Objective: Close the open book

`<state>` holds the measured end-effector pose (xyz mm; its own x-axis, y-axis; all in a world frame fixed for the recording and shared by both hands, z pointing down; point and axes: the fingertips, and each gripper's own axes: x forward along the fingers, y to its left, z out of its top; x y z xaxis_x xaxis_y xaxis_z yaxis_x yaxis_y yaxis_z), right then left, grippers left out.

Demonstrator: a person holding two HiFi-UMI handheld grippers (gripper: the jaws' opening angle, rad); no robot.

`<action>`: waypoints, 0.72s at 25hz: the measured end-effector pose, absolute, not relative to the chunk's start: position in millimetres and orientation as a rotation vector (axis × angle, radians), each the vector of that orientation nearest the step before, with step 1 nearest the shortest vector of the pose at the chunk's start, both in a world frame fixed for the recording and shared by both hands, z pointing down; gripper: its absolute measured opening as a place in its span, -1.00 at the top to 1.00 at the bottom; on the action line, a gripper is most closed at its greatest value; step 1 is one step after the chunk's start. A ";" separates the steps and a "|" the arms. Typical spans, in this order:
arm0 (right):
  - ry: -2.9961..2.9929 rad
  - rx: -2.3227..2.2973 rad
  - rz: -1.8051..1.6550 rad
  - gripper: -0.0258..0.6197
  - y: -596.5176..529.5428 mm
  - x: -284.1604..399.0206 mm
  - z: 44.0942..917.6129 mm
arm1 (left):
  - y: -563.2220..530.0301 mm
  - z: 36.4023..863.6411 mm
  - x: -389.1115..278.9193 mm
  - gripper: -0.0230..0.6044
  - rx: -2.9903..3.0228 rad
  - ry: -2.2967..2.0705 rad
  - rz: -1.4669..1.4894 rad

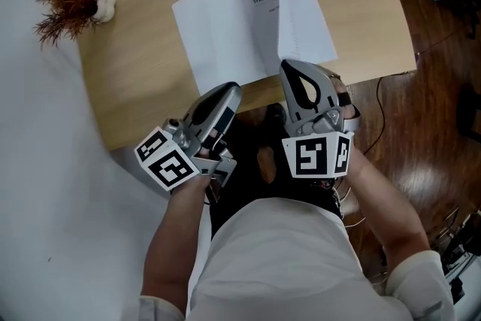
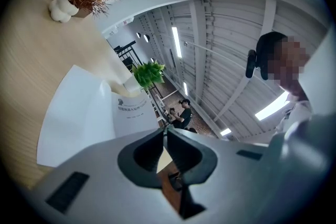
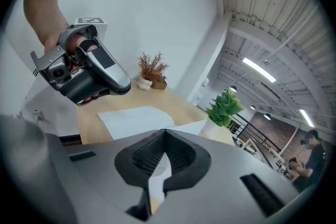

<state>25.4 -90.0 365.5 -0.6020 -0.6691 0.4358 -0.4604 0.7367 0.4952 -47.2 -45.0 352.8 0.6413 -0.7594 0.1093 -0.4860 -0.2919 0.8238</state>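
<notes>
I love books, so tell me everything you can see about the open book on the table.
The book is thin and white, lying open on the light wooden table near its front edge. Its left page looks blank; small dark print sits near the top middle. One leaf stands almost upright, its near edge pinched by the right gripper, jaws shut on it.

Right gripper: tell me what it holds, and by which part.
The right gripper grips a raised page of the open book by its near edge.
</notes>
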 end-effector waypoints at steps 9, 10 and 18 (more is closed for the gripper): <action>-2.306 0.871 -0.412 0.91 -96.4 46.6 375.2 | -46.6 357.7 -27.9 0.93 1.957 -0.964 -0.357; -2.304 0.874 -0.409 0.91 -97.4 49.1 376.9 | -46.6 358.8 -26.0 0.93 1.956 -0.963 -0.355; -2.281 0.892 -0.366 0.92 -106.3 69.4 390.4 | -50.6 364.2 -14.8 0.93 1.964 -1.007 -0.311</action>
